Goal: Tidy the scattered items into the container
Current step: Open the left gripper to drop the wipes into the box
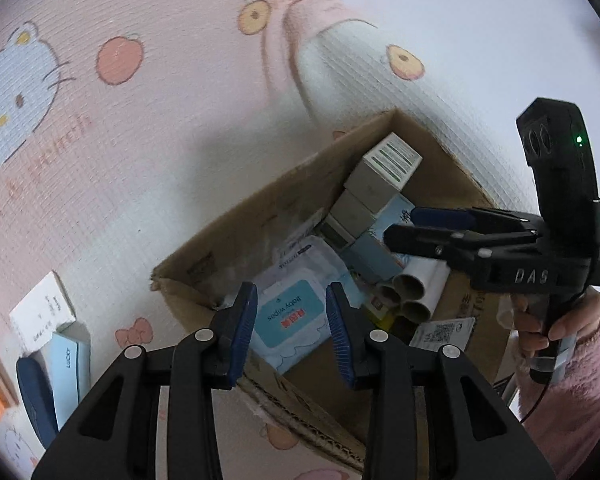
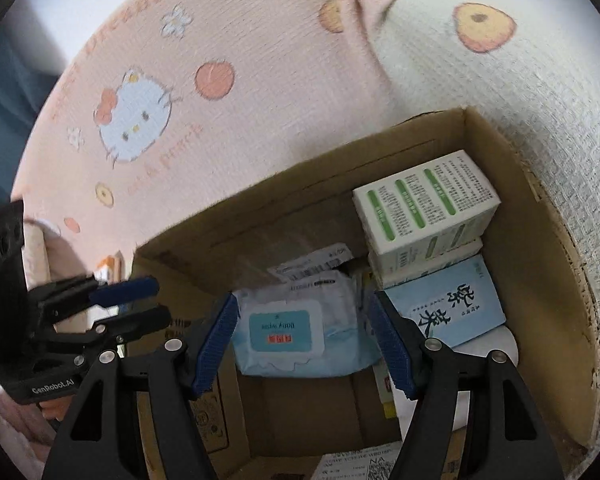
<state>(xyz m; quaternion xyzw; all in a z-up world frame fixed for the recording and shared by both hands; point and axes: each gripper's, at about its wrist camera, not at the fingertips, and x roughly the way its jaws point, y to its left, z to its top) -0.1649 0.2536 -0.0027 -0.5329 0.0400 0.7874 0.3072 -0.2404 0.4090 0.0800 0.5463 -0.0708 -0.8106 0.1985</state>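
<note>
We hover both empty grippers, left [image 1: 291, 334] and right [image 2: 304, 346], jaws wide, above the mostly filled cardboard box [image 1: 260, 216], while seemingly three small boxes [image 1: 44, 320] remain beside it.

Soft, even daylight is seen; the upper corners are washed out, edges are bent by fisheye distortion, slight blur is noted throughout

Wipes pack [image 1: 296, 316] — "Baby wipes"; right claw [image 1: 404, 226] body — "DAS"; left claw [image 2: 152, 300] body — "GenRobot.AI".
</note>
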